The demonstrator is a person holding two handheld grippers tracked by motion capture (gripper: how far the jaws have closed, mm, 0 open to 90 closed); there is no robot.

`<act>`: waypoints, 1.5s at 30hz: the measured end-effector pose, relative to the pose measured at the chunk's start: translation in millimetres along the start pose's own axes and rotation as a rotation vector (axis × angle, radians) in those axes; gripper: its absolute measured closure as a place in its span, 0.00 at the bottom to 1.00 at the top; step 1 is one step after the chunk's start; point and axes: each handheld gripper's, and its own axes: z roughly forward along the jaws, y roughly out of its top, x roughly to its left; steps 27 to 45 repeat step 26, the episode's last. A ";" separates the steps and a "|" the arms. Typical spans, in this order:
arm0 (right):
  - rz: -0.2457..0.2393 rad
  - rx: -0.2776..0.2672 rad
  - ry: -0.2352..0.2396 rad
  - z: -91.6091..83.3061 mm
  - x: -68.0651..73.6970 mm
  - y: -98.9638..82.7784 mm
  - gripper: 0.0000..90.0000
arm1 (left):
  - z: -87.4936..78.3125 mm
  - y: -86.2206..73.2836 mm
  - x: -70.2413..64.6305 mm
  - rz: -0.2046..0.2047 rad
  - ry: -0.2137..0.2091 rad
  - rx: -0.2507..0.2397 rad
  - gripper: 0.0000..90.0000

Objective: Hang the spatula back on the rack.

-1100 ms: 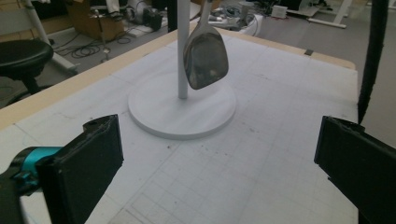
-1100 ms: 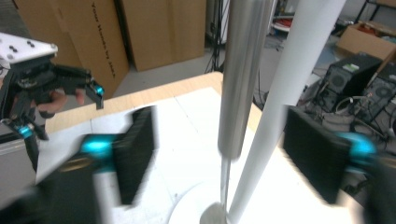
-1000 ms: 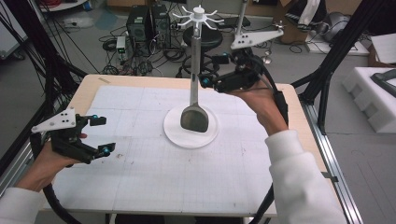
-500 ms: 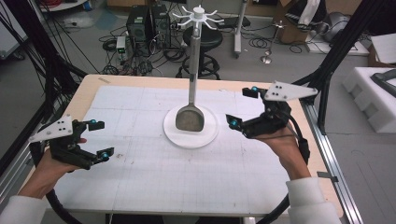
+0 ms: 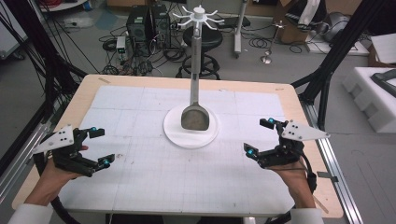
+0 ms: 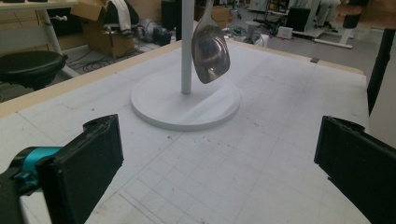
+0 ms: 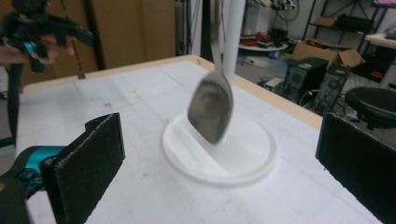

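High view: shiny metal spoon (image 5: pixel 195 116) above round white base (image 5: pixel 177 134).

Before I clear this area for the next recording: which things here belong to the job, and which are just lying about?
Job:
- spoon hanging from the white stand
- left hand-held gripper, open
- right hand-held gripper, open

Lying about:
- black stool
- computer towers
- floor cables

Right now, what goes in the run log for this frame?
left hand-held gripper: open, empty | right hand-held gripper: open, empty | spoon: hanging on white stand | both low beside stand
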 end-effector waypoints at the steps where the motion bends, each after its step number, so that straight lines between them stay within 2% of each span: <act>1: -0.007 0.006 -0.006 -0.7 0.2 -4.3 0.00 | 0.0 -1.6 -0.4 0.002 0.004 -0.002 0.02; 5: 0.012 0.010 -0.024 -3.5 2.6 -27.2 0.00 | 0.6 -7.1 0.2 -0.003 0.013 -0.005 0.02; 8: 0.042 -0.030 -0.042 -8.7 2.4 -41.7 0.00 | 0.5 -11.3 -0.1 0.000 0.024 -0.004 0.02; 10: 0.056 -0.022 -0.030 -9.8 0.5 -46.3 0.00 | 0.3 -13.7 0.5 0.003 0.032 -0.024 0.02; 12: 0.068 -0.019 -0.045 -11.5 -0.9 -49.3 0.00 | 2.0 -16.8 1.5 0.001 0.045 -0.040 0.02; 13: 0.072 -0.023 -0.046 -11.9 -1.4 -50.3 0.00 | 3.5 -18.1 3.1 -0.010 0.041 -0.012 0.02; 14: 0.077 -0.022 -0.053 -12.5 -2.4 -52.1 0.00 | 3.9 -18.9 3.5 -0.008 0.046 -0.005 0.02; 18: 0.104 -0.027 -0.062 -14.2 -6.2 -59.8 0.00 | 3.6 -23.1 5.0 -0.020 0.055 -0.008 0.02; 45: 0.112 -0.031 -0.073 -17.5 -8.6 -63.6 0.00 | 3.8 -23.2 3.6 -0.013 0.062 -0.006 0.02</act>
